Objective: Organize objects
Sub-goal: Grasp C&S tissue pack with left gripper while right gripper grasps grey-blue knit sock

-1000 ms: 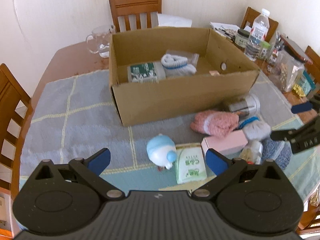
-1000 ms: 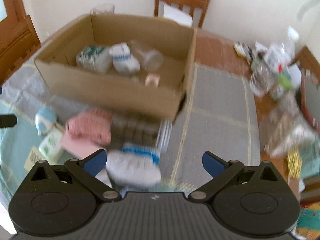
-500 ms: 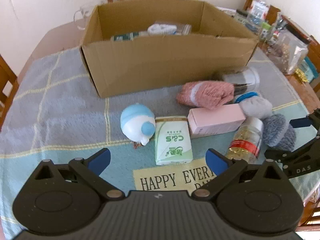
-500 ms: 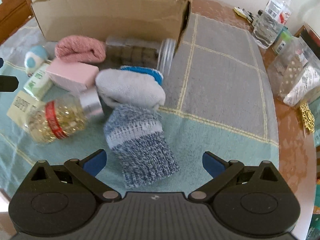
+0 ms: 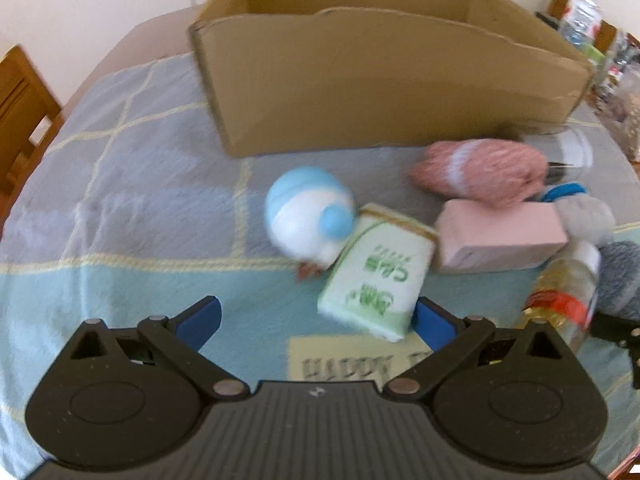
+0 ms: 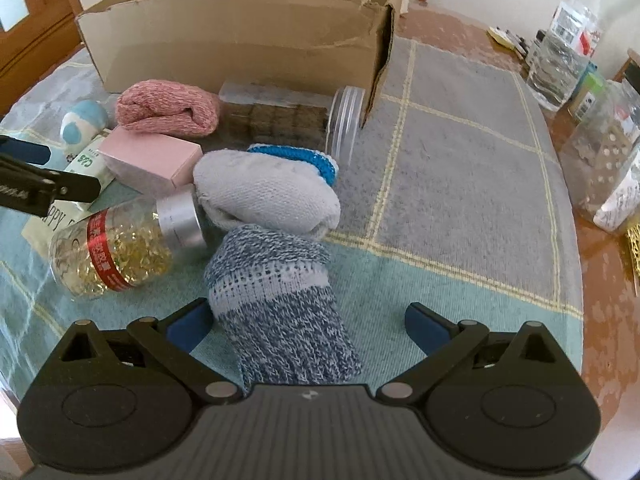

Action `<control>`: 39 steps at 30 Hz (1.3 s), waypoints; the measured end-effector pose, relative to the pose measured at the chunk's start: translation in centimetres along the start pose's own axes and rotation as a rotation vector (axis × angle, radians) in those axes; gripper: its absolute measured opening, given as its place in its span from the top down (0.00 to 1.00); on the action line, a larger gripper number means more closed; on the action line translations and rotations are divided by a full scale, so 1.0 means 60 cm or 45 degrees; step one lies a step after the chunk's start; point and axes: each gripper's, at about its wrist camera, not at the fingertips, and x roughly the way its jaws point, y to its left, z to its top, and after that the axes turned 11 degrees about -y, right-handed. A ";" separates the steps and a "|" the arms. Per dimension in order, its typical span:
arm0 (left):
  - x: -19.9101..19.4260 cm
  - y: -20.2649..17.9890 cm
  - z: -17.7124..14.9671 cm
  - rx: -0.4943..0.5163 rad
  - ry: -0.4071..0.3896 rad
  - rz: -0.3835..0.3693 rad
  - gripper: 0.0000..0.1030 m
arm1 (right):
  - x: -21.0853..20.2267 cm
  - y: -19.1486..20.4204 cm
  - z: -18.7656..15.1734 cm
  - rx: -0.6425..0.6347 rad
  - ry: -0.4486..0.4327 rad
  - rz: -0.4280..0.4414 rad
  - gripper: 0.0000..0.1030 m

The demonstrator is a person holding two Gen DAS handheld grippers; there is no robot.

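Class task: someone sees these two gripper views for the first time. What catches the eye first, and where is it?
The large cardboard box fills the back of the table. In front of it lies a huddle of small things on the checked cloth. Nearest, the blue marled sock lies between the open right gripper's fingers, while the green tissue pack lies by the open left gripper.

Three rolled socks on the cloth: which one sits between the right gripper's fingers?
The blue-speckled sock with the pale band; the grey-white sock and pink sock lie farther off, toward the box.
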 end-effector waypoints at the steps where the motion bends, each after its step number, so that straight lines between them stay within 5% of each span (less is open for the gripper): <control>1: -0.002 0.007 -0.004 -0.007 0.007 0.016 0.02 | -0.001 0.000 -0.001 -0.007 -0.006 0.006 0.00; 11: -0.015 0.078 -0.005 -0.030 0.015 0.163 0.01 | 0.003 0.003 0.016 -0.064 -0.011 0.057 0.00; 19: -0.037 0.018 0.023 0.003 -0.057 -0.001 0.01 | -0.002 0.003 0.019 -0.083 0.004 0.071 0.00; 28: 0.007 -0.028 0.031 0.113 -0.076 0.045 0.07 | 0.006 -0.008 0.025 -0.117 0.026 0.091 0.00; 39: 0.004 -0.018 0.028 -0.046 -0.050 0.037 0.24 | -0.003 0.014 0.028 -0.284 0.015 0.142 0.04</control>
